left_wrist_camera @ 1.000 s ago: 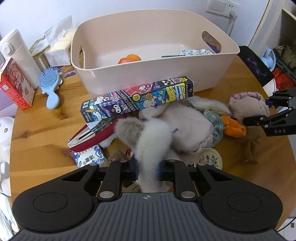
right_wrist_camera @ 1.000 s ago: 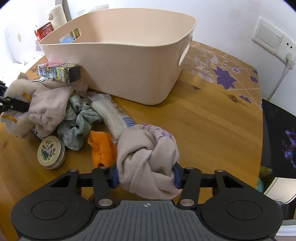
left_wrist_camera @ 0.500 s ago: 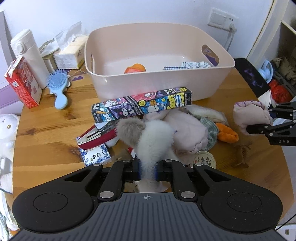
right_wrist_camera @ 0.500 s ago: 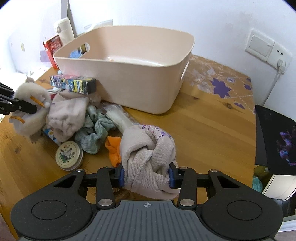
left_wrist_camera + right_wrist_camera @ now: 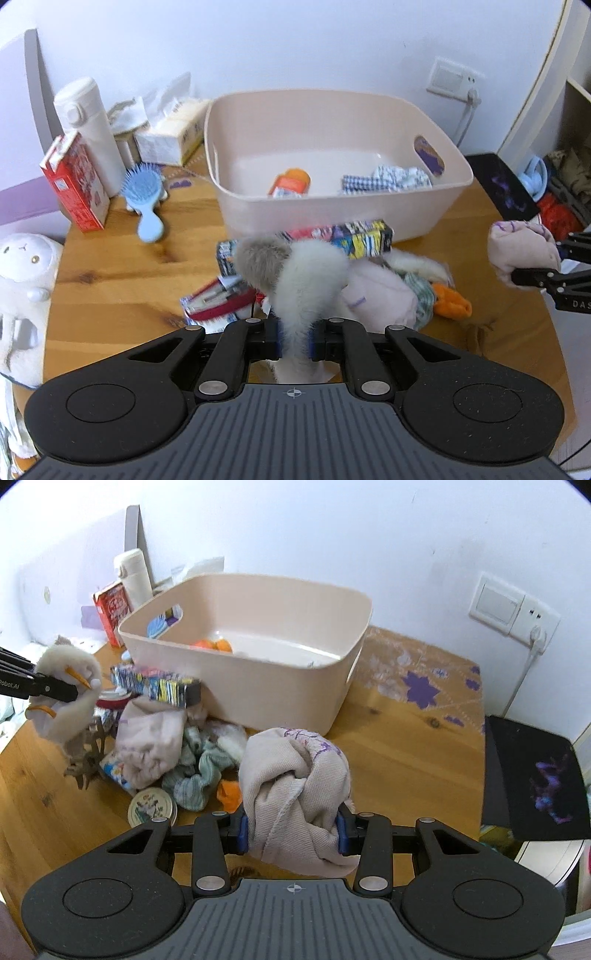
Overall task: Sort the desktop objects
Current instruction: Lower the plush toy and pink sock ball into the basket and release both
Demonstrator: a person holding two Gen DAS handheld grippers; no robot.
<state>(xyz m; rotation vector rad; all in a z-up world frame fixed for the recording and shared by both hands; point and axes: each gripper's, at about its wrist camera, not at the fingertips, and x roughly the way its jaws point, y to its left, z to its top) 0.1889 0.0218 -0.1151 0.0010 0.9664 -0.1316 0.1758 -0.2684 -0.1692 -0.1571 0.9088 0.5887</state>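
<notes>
My left gripper (image 5: 294, 341) is shut on a fluffy grey-white plush toy (image 5: 299, 273) and holds it above the table; it also shows in the right wrist view (image 5: 66, 698). My right gripper (image 5: 291, 830) is shut on a knotted beige cloth bundle (image 5: 295, 775), lifted off the table, seen in the left wrist view (image 5: 521, 251). A beige plastic bin (image 5: 332, 162) stands behind the pile and holds an orange item (image 5: 291, 181) and a checked cloth (image 5: 384, 179). A cartoon-printed box (image 5: 354, 236) leans against its front.
On the table lie a pink cloth (image 5: 151, 734), green socks (image 5: 199, 771), an orange cloth (image 5: 450, 301), a round tin (image 5: 152, 806) and a red pouch (image 5: 221, 306). At back left stand a blue hairbrush (image 5: 146, 199), red carton (image 5: 75, 181), white flask (image 5: 86, 129) and tissues (image 5: 166, 136).
Both grippers have risen and pulled back from the table with their loads. The plush toy and the beige bundle are now clear of the pile.
</notes>
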